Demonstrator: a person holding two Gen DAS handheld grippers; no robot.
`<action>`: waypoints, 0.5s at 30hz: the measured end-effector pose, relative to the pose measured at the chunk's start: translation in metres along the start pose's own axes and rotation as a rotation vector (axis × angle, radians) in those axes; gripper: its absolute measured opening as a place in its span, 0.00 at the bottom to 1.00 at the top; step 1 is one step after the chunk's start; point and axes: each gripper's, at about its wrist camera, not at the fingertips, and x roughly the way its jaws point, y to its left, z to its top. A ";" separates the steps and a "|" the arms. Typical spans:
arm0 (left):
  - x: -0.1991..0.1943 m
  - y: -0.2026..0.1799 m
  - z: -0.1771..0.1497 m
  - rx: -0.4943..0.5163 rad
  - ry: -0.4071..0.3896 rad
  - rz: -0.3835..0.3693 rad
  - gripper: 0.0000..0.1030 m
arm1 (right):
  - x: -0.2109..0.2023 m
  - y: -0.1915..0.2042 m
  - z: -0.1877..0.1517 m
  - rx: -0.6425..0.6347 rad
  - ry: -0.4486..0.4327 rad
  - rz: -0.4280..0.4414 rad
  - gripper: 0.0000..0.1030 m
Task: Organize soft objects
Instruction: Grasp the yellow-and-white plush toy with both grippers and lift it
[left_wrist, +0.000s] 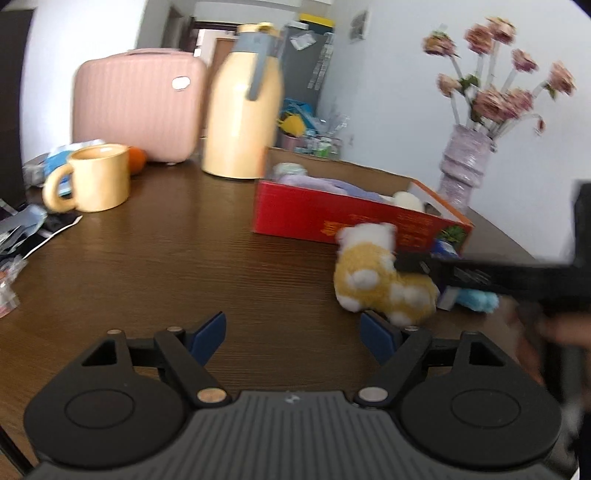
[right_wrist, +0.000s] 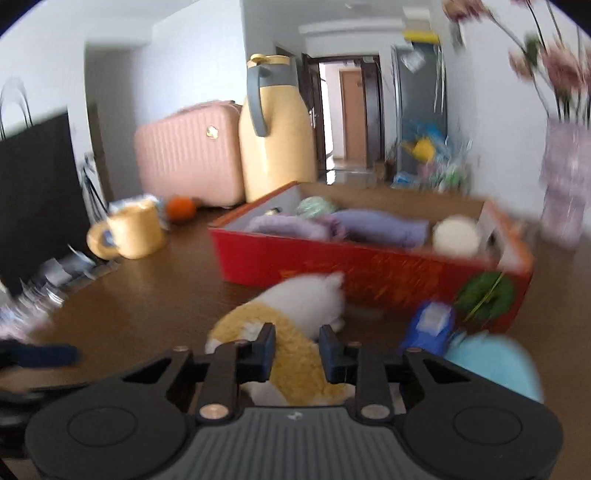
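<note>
A yellow and white plush dog (left_wrist: 380, 277) is in front of the red cardboard box (left_wrist: 332, 218), and my right gripper (right_wrist: 297, 352) is shut on its body (right_wrist: 295, 347). In the left wrist view the right gripper's black fingers (left_wrist: 413, 264) reach in from the right onto the plush. The box (right_wrist: 295, 262) holds purple cloths (right_wrist: 373, 225), a green ball (right_wrist: 314, 206) and a cream ball (right_wrist: 456, 236). My left gripper (left_wrist: 293, 336) is open and empty above the brown table, left of the plush.
A light blue soft thing (right_wrist: 498, 365) and a blue packet (right_wrist: 428, 325) lie right of the plush. A yellow mug (left_wrist: 96, 177), a yellow jug (left_wrist: 243, 107), a pink case (left_wrist: 136, 103), an orange (right_wrist: 180, 208) and a flower vase (left_wrist: 465, 166) stand on the table (left_wrist: 166, 258). Papers lie at the left edge.
</note>
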 end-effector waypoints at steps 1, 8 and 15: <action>0.000 0.006 0.000 -0.014 -0.002 0.009 0.79 | -0.005 0.005 -0.005 0.043 0.016 0.057 0.29; 0.000 0.032 0.004 -0.141 0.027 -0.077 0.80 | -0.048 0.024 -0.039 0.112 -0.041 0.136 0.39; 0.012 0.002 0.000 -0.074 0.009 -0.165 0.65 | -0.042 -0.012 -0.035 0.177 -0.070 0.065 0.55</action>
